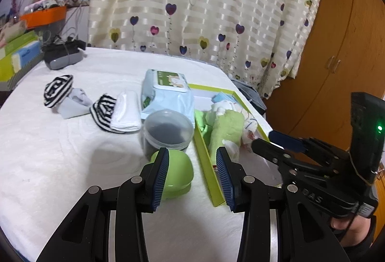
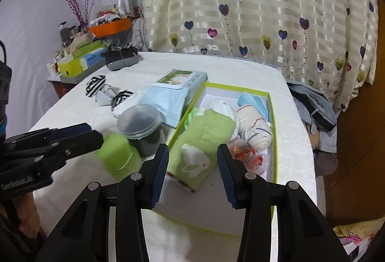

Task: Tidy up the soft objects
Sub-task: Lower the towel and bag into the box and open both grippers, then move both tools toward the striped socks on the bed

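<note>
left gripper (image 1: 191,175): jaws apart, empty, angled down | right gripper (image 2: 192,173): jaws apart, empty, angled down

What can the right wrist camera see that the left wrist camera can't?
Only the right wrist view shows the white rabbit on the green towel and the orange packets in the box. Only the left wrist view shows the white folded cloth whole. Both show the green box, wipes pack, clear jar and striped socks.

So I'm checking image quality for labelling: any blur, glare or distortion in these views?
Left wrist: strong fisheye bending, dark corners, green case soft. Right wrist: same bending, green case smeared, curtain stripes shiny, green towel fairly sharp.
</note>
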`<state>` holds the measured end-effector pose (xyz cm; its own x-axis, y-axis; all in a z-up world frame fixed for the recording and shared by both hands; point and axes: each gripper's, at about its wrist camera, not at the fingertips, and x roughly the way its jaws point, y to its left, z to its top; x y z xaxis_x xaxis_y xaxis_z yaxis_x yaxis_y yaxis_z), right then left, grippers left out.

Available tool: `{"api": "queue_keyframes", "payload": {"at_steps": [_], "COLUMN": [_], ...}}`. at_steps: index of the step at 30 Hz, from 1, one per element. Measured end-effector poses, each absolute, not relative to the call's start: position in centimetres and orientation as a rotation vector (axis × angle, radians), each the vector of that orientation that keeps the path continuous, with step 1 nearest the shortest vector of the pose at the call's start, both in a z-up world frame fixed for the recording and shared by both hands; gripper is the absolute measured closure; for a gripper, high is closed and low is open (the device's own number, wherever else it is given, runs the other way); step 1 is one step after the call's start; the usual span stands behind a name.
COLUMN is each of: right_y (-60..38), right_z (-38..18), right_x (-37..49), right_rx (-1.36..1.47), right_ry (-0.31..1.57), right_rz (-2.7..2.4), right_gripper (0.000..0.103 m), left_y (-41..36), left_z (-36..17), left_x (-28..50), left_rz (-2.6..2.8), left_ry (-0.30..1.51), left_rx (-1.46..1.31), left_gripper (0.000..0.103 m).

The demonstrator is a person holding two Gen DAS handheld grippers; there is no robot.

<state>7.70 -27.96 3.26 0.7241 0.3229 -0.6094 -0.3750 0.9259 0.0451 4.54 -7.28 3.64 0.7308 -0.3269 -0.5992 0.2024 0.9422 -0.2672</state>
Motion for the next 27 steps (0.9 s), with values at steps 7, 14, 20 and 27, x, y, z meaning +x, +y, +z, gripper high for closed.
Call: {"api": "queue_keyframes", "payload": {"at_steps": [7,14,20,27], "right_y": [-27.0,-25.8,-25.0,-24.2], "right_z": [4.0,4.1,4.1,4.0], "right_x": [6.3,5.7,5.2,5.0], "right_rx": [-0.092,-0.112,-0.119,-0.128], "right_ry": [0.643,0.645,0.647,0.652], "right_rz": [0.415,0.437,0.451,0.472], "right_gripper": [0.060,0.060,0.060,0.060], "left_y": [-5.7,-4.5,-3.7,-2.4], "left_z": [4.0,4.1,3.9,3.5], "left_x": [3.7,3.2,3.0,3.0], "left_rz": [-0.253,-0.234,-0.221,-0.196], "left_ry": [0.678,0.669,0.669,0.672], "left_rx": [-0.197,-0.212,-0.221,-0.241], "left_gripper": [0.064,0.064,0.064,0.064]}}
